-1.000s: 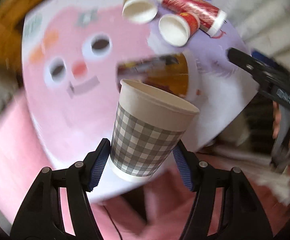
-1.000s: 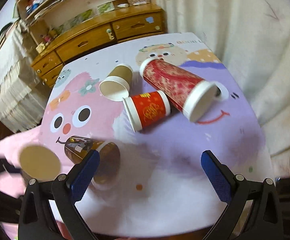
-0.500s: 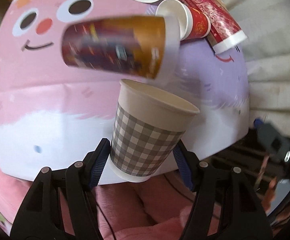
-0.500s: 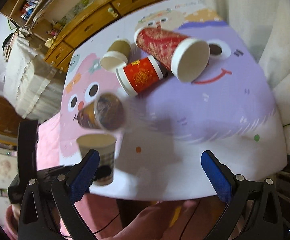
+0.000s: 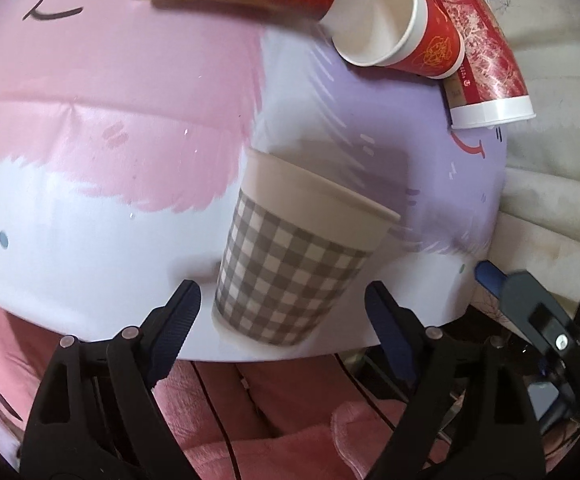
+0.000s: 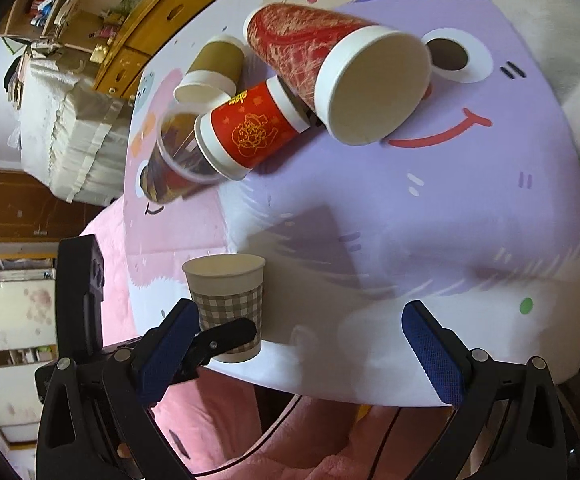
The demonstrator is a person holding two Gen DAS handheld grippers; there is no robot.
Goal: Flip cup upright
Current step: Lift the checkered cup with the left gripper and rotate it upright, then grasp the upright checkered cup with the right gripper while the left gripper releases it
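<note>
A grey-checked paper cup (image 5: 290, 268) stands upright near the table's front edge; it also shows in the right wrist view (image 6: 227, 304). My left gripper (image 5: 285, 316) is open, its fingers on either side of the cup's base with gaps to it. My right gripper (image 6: 298, 344) is open and empty, held over the front edge to the right of the cup. The left gripper's finger (image 6: 225, 336) shows in front of the cup in the right wrist view.
The cartoon tablecloth (image 6: 450, 208) covers the table. Several cups lie on their sides at the back: a brown-red one (image 6: 173, 164), a small red one (image 6: 249, 132), a tall red one (image 6: 338, 68), a tan one (image 6: 209, 76). A wooden dresser (image 6: 157, 28) stands behind. Pink fabric (image 5: 290, 420) lies below the table edge.
The left gripper brought the checked cup down onto the table and opened off it. The brown-red cup has rolled toward the back. The right gripper moved closer to the table.
</note>
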